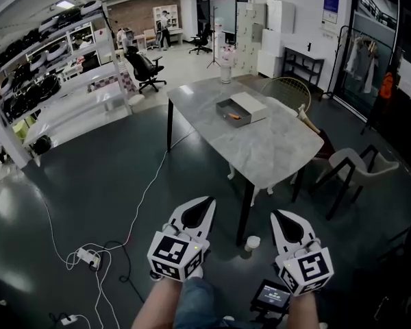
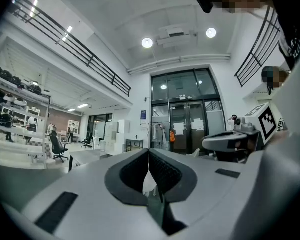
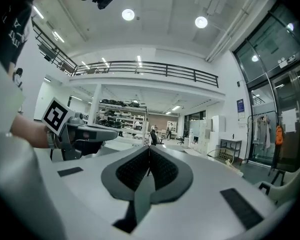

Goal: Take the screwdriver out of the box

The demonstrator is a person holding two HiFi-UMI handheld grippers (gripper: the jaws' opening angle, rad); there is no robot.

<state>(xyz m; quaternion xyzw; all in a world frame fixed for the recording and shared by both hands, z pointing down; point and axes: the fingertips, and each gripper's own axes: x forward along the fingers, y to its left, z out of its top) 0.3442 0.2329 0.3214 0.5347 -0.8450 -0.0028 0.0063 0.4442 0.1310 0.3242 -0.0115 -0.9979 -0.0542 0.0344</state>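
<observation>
bright ceiling lights, fisheye edges, sharp

Far beyond the jaws of the left gripper (image 1: 209, 201) and right gripper (image 1: 276, 215), the orange thing (image 1: 233, 116) in the box (image 1: 226, 108) is too small to identify. Behind the jaws, the person's forearms (image 1: 161, 306) run off the head view's lower edge.

Screwdriver in the open box

A small orange screwdriver (image 1: 233, 116) lies flat in the near, uncovered part of a shallow grey box (image 1: 252, 118) — a pale panel covers its far part — which sits level on the far half of the marble-look table (image 1: 274, 149).
</observation>
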